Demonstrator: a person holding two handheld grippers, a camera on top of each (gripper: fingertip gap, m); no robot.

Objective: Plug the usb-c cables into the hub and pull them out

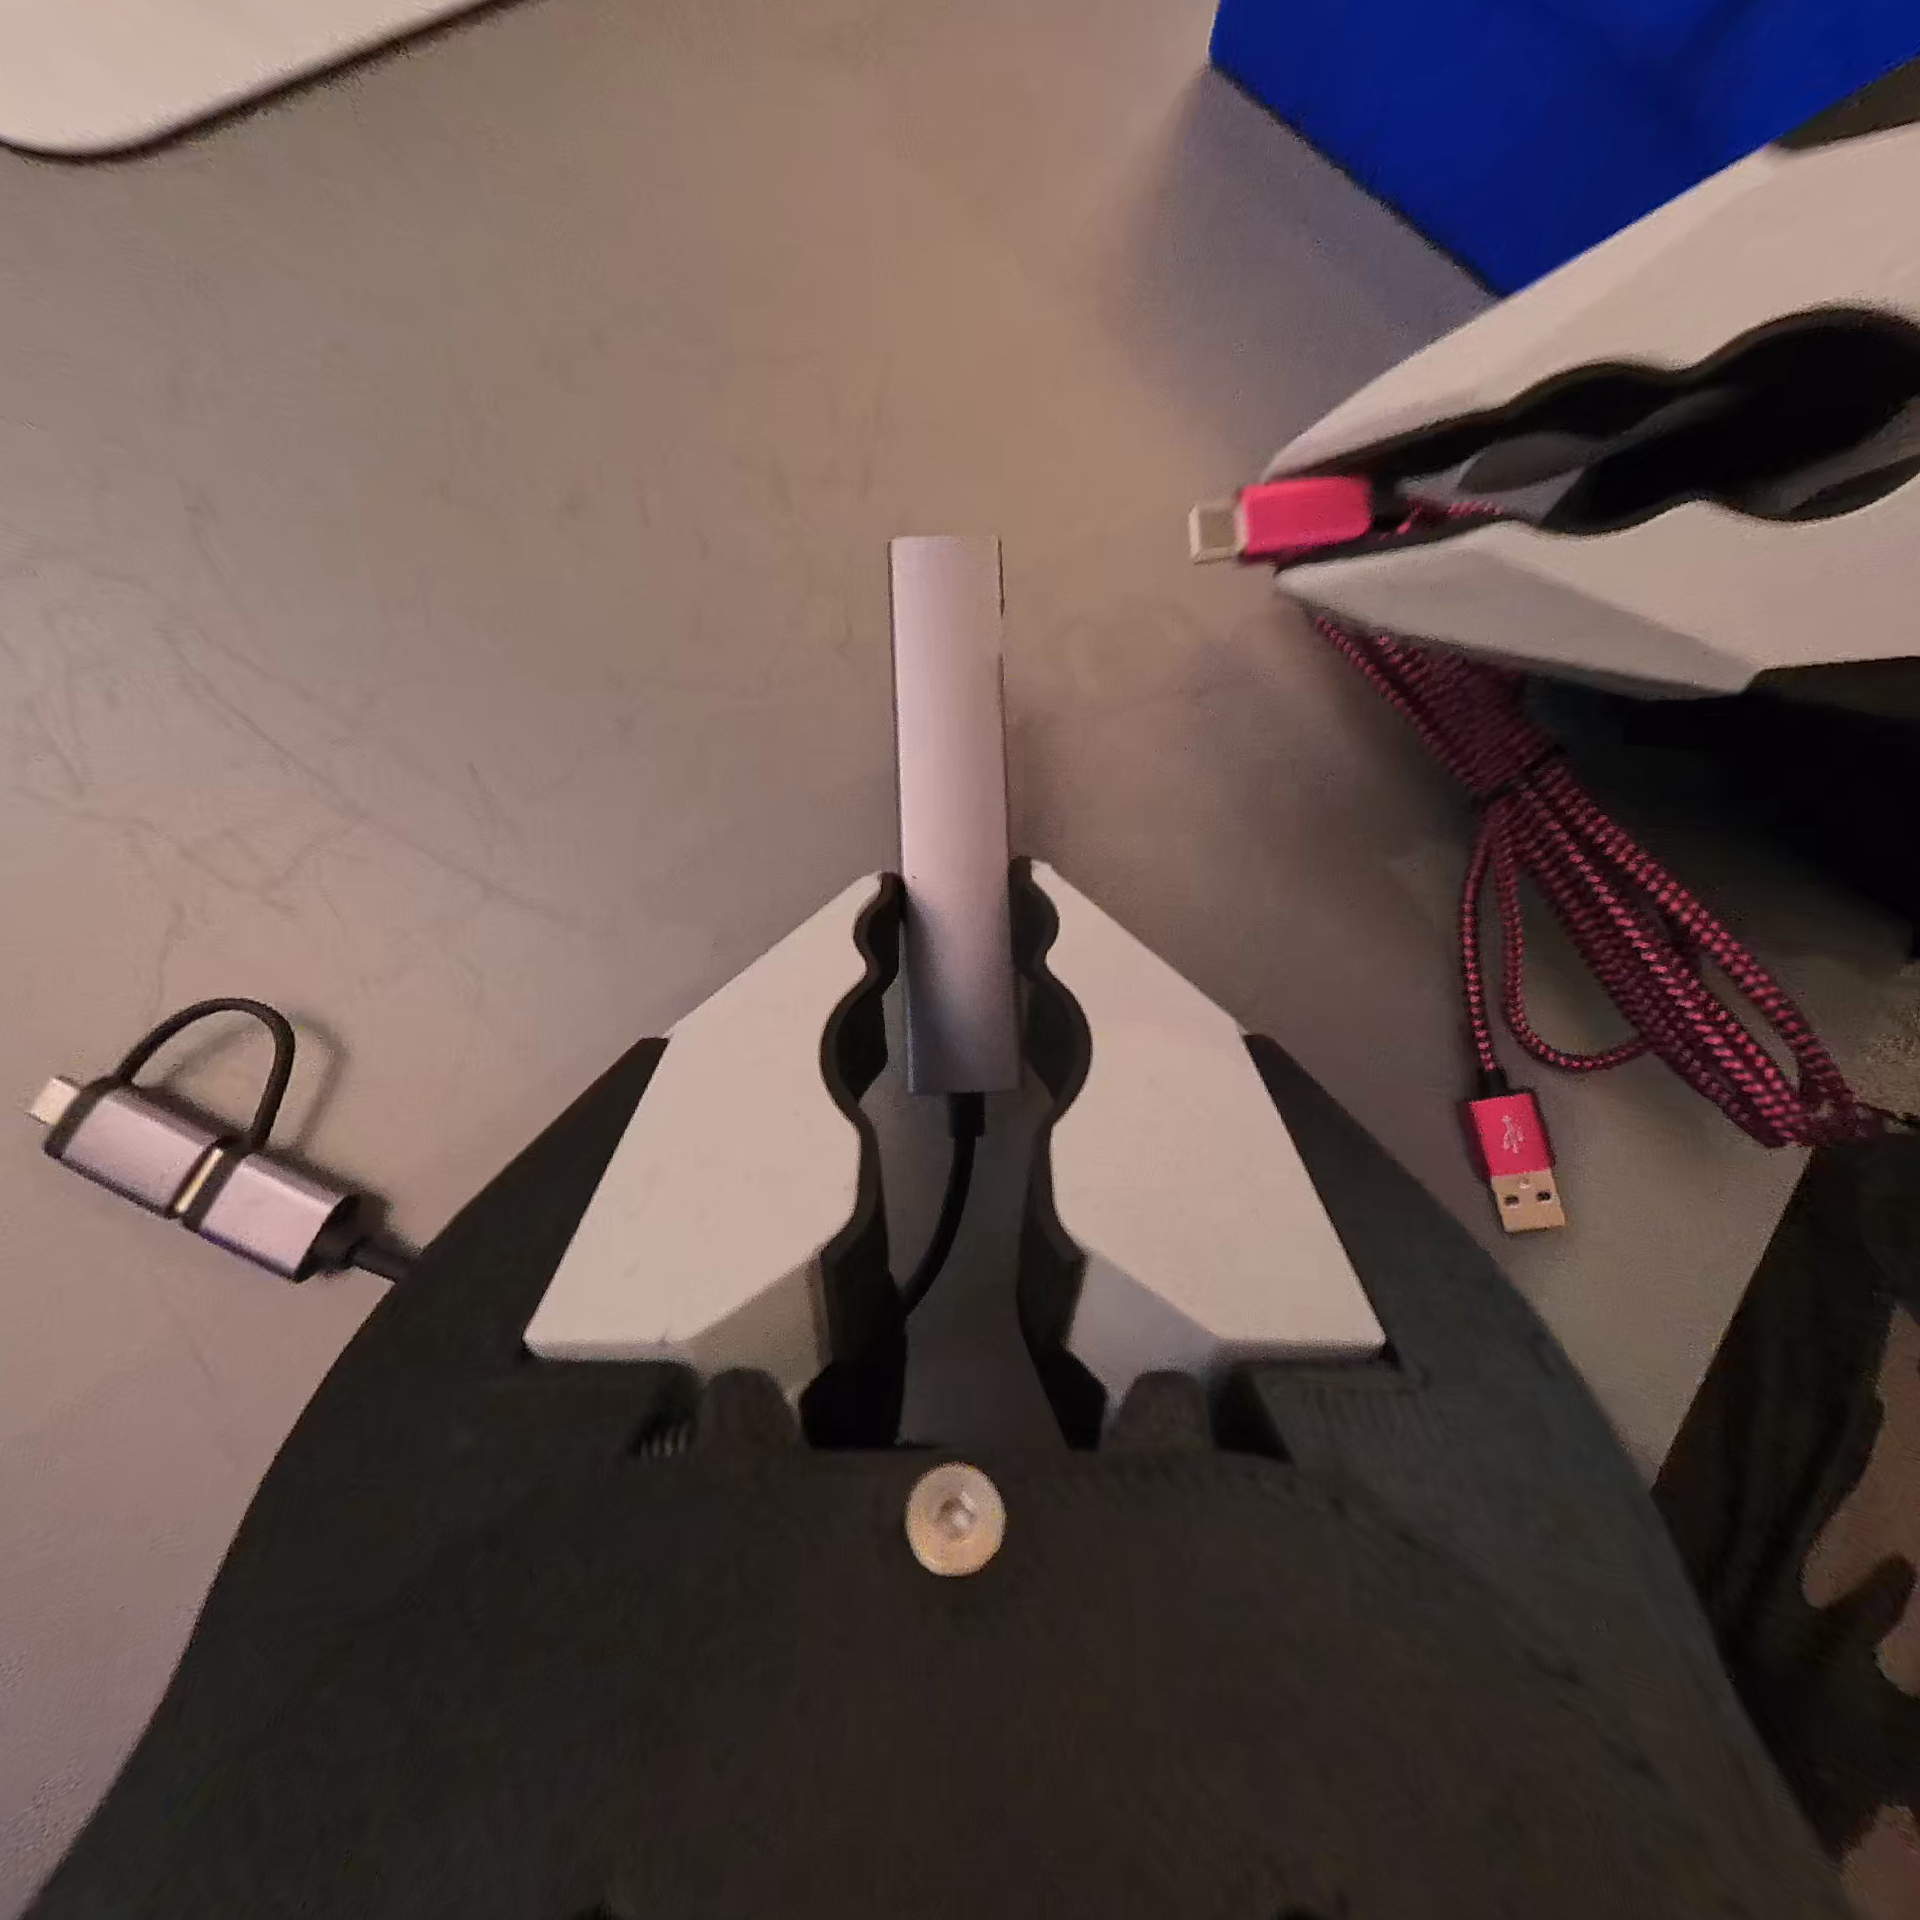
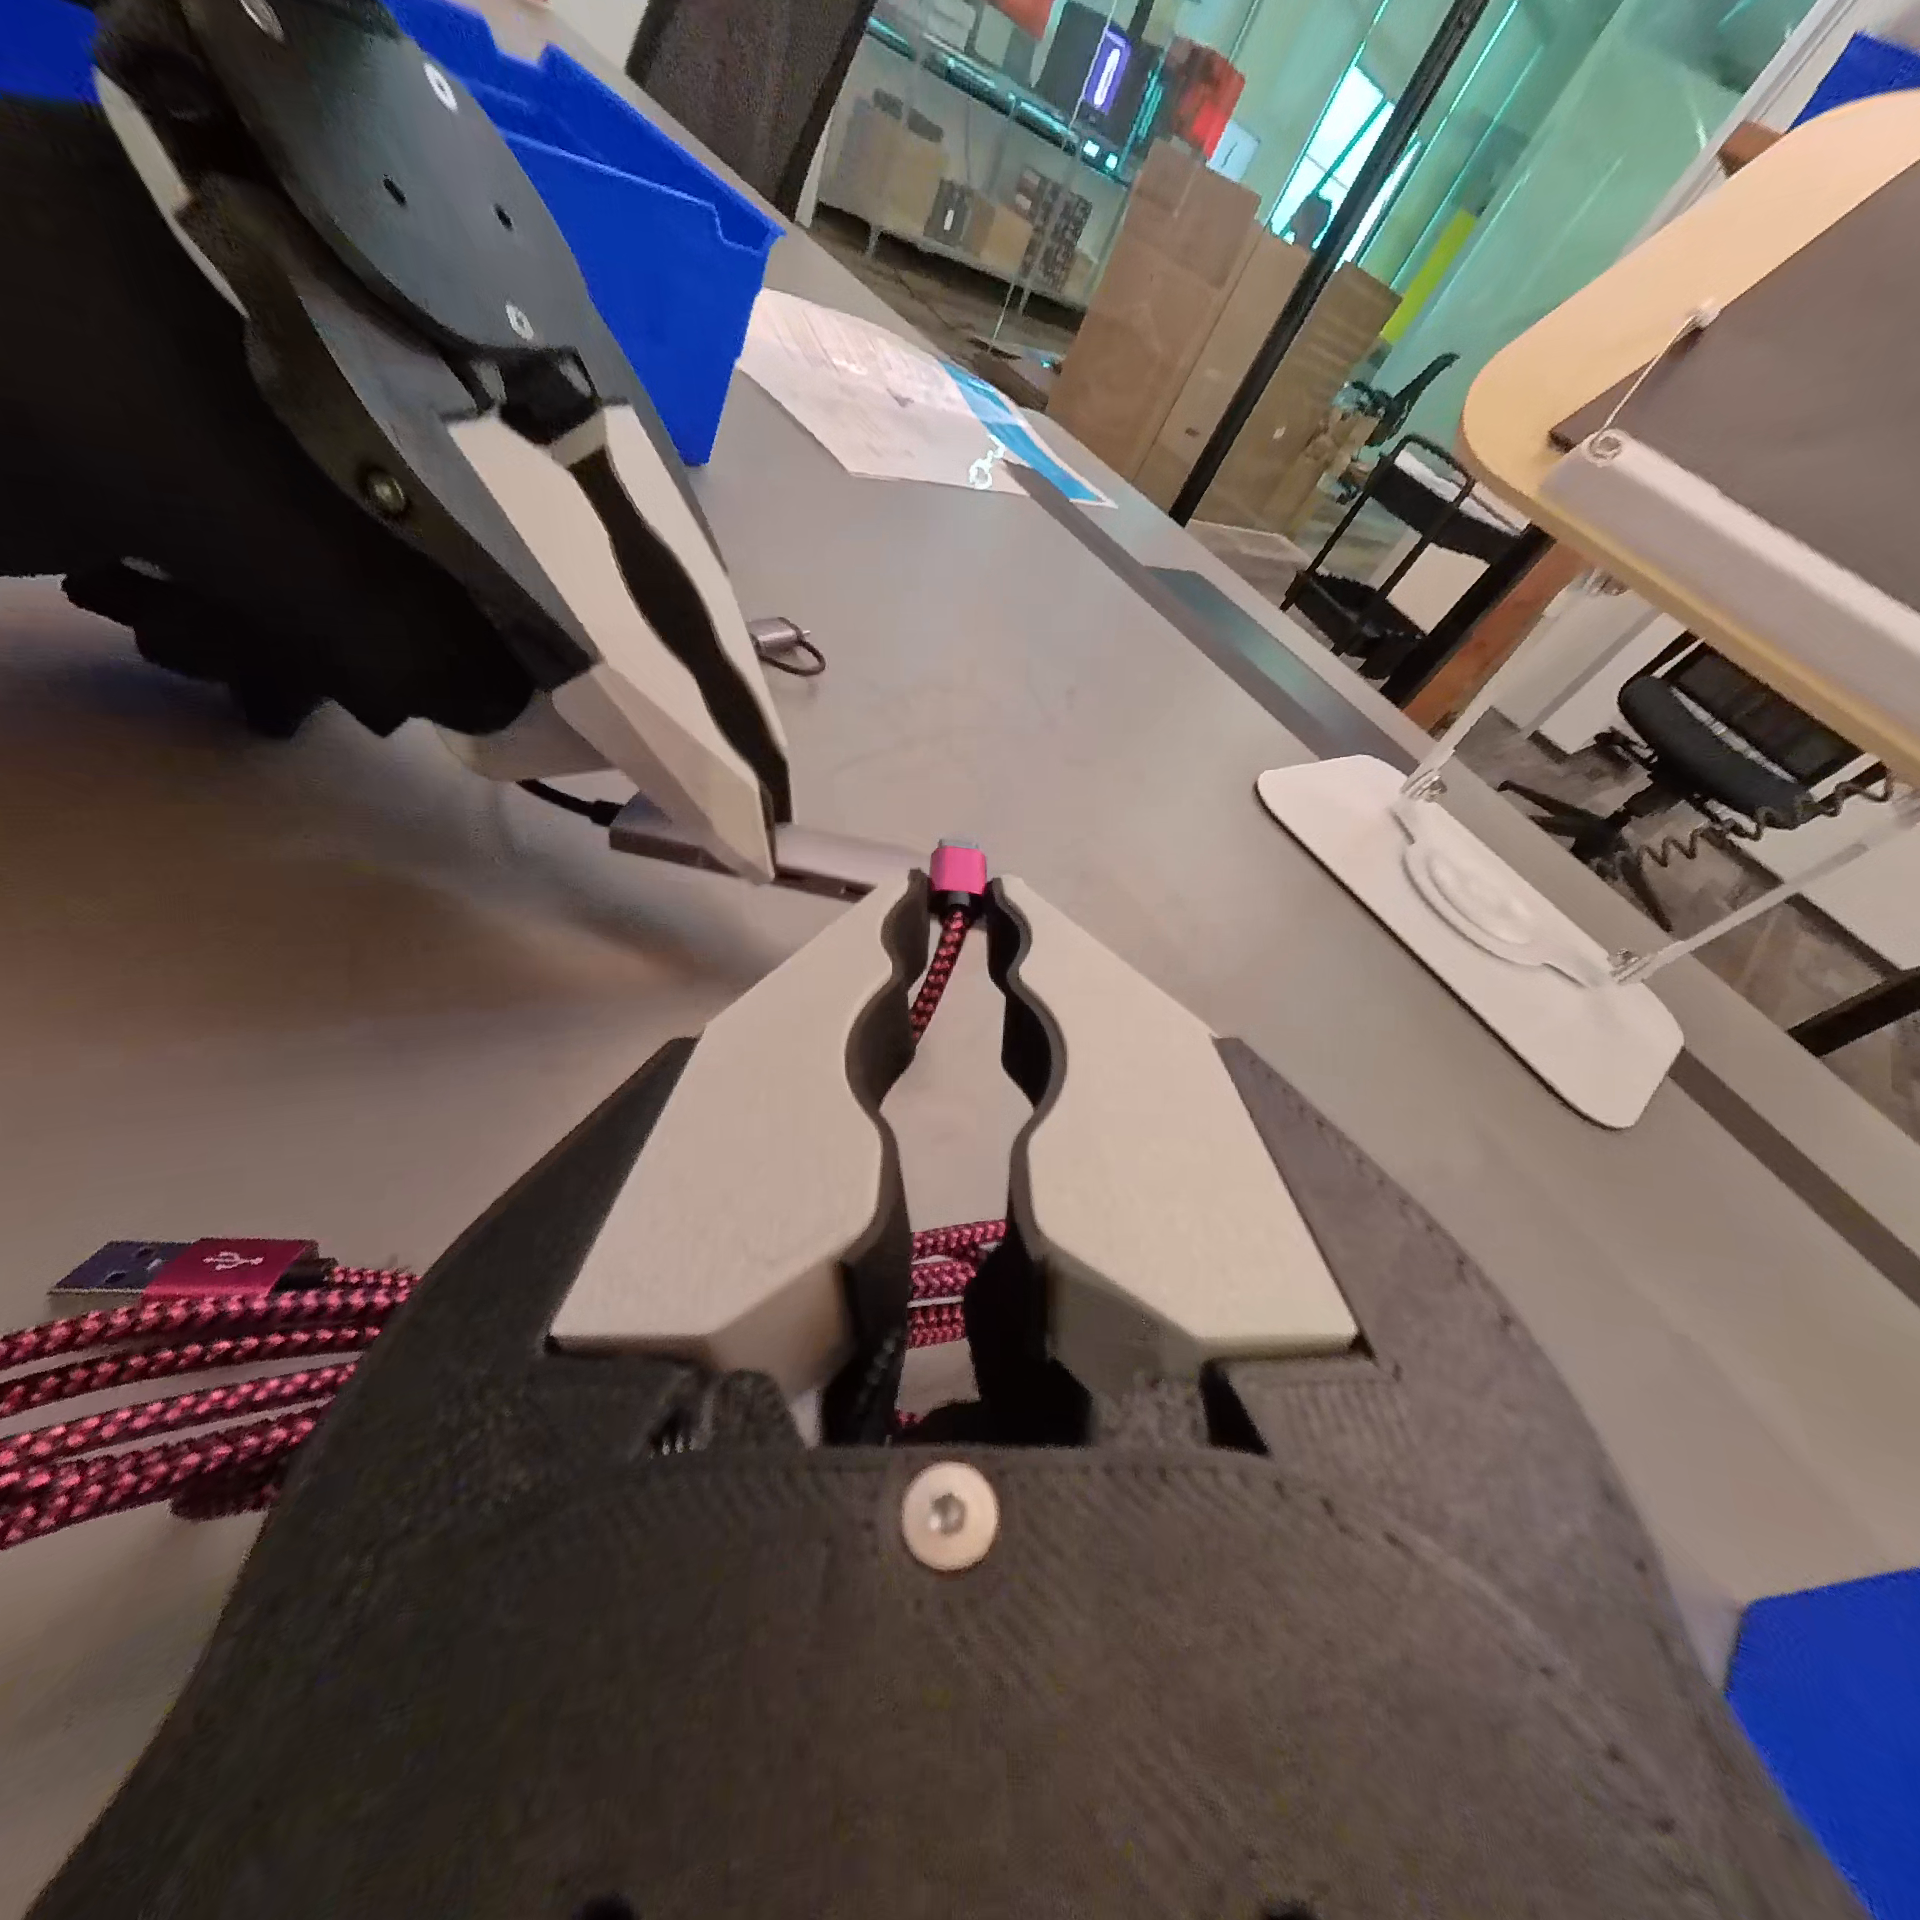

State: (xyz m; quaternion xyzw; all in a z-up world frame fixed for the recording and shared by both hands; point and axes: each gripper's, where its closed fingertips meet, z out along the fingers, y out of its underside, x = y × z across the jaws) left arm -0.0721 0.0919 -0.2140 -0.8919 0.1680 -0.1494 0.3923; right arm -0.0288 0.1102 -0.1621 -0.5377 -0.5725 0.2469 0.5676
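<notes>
The left gripper [image 1: 954,883] has its jaws clamped on a slim grey aluminium hub [image 1: 951,727] lying flat on the grey table [image 1: 468,571], its far end sticking out past the fingertips. The right gripper [image 2: 956,888] pinches the pink metal usb-c plug [image 2: 956,868] of a pink-and-black braided cable [image 1: 1621,935], just right of the hub's far end, not touching it. The hub's own grey double-headed plug [image 1: 197,1174] lies near left.

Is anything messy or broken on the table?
Nothing looks broken. The pink braided cable lies in a loose tangle by the right gripper, which holds its USB-C plug unplugged, apart from the hub in the left gripper.
</notes>
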